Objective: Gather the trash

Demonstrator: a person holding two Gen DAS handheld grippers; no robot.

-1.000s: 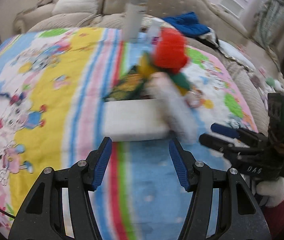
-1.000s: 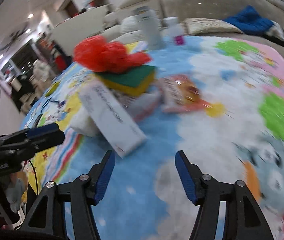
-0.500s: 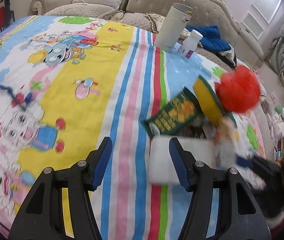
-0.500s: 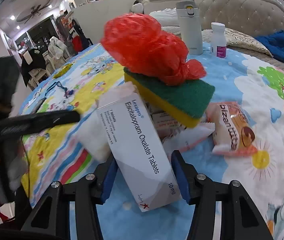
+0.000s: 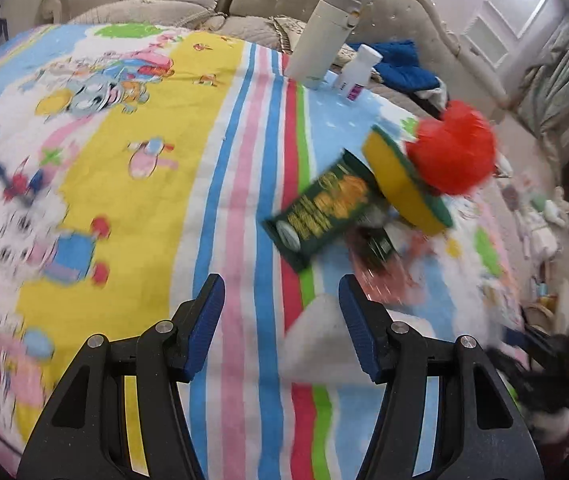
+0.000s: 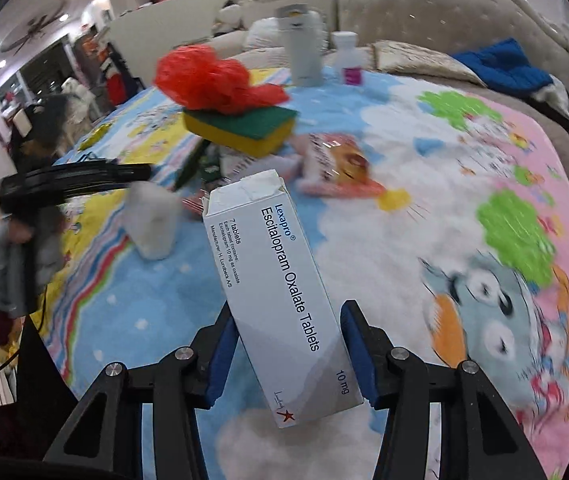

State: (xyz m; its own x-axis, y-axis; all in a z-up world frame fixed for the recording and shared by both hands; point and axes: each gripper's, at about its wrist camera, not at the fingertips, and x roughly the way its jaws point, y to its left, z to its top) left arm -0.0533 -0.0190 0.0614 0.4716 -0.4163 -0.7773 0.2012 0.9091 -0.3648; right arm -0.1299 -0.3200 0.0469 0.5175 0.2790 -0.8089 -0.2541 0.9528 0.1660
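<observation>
My right gripper [image 6: 288, 344] is shut on a white tablet box [image 6: 280, 280] and holds it tilted above the cartoon blanket [image 6: 424, 208]. Behind it lies the trash pile: a red plastic bag [image 6: 212, 80] on a yellow-green sponge [image 6: 244, 128], an orange snack packet [image 6: 340, 164] and a white tissue wad [image 6: 152, 224]. My left gripper [image 5: 280, 320] is open with only blanket between its fingers. The tissue wad [image 5: 316, 340] sits just behind its right finger. A green snack packet [image 5: 324, 212], the sponge [image 5: 400, 184] and the red bag [image 5: 452, 148] lie beyond.
A tall white tumbler [image 5: 324, 40] and a small white bottle [image 5: 358, 72] stand at the blanket's far edge. A blue cloth [image 6: 500, 64] lies on the beige sofa behind. The left gripper's dark fingers [image 6: 84, 180] reach in from the left, held by a gloved hand.
My right gripper has closed on the tablet box and pulled it back off the pile. The left gripper has slid left, so the pile now sits to its right.
</observation>
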